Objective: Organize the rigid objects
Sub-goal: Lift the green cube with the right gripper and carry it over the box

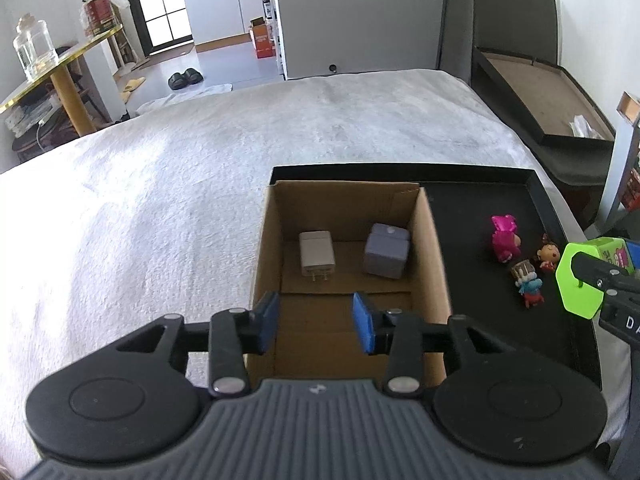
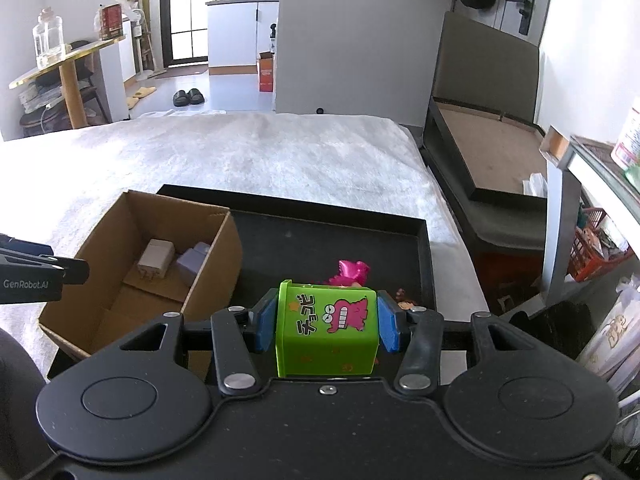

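Left wrist view: the cardboard box (image 1: 348,264) stands open on the left part of a black tray (image 1: 540,200), which lies on a bed with a white cover (image 1: 160,200). Inside the box lie a white plug adapter (image 1: 317,258), prongs toward the camera, and a grey-lilac cube charger (image 1: 386,250) just beside it. The left gripper (image 1: 316,322) hangs over the box's near end, its blue-padded fingers (image 1: 267,322) partly apart with nothing between them. On the tray's right part stand a pink figurine (image 1: 505,242) and two smaller figurines (image 1: 528,282).

Right wrist view: the right gripper (image 2: 327,326) has its fingers (image 2: 265,326) pressed on both sides of a green toy box (image 2: 326,330) bearing a pink cartoon monster, held above the tray (image 2: 320,224). The pink figurine (image 2: 352,272) shows just behind it
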The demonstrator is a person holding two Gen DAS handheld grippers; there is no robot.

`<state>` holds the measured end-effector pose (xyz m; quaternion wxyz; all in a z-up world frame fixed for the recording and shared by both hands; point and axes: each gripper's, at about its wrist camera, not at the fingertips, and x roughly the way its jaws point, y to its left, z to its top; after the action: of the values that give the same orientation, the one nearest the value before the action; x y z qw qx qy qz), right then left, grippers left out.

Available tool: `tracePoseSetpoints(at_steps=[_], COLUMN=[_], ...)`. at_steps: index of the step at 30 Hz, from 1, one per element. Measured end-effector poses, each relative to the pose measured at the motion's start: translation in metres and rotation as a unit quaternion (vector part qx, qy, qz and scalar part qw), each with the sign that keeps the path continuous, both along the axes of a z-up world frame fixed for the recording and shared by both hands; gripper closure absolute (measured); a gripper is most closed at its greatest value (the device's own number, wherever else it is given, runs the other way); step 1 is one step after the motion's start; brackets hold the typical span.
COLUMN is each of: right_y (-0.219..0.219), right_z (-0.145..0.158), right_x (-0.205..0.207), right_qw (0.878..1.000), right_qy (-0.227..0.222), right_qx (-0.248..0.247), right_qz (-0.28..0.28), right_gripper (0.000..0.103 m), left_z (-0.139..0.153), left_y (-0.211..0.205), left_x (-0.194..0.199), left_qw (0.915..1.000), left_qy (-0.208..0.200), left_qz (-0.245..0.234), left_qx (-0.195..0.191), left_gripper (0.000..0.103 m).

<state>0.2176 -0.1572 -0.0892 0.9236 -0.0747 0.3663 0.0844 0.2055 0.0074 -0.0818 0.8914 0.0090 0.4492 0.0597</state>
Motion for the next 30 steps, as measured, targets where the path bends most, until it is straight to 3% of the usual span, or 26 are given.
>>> tracePoseSetpoints(at_steps=[18, 30], right_y=[0.054, 0.088], right_z=[0.007, -0.001], right_x=[0.006, 0.018], right_qw=[0.999, 0.998], right_qy=[0.0, 0.011], right_qx=[-0.016, -0.021], right_qz=[0.037, 0.065], right_gripper=[0.054, 0.054], left_z=[-0.007, -0.024], left_y=[0.05, 0.062], left_x=[-0.009, -0.001], left_qw=[0.999, 0.9976], left_qy=[0.003, 0.018], left_qz=[0.033, 0.034], left_qx=[-0.03, -0.058], left_gripper=[0.056, 0.056])
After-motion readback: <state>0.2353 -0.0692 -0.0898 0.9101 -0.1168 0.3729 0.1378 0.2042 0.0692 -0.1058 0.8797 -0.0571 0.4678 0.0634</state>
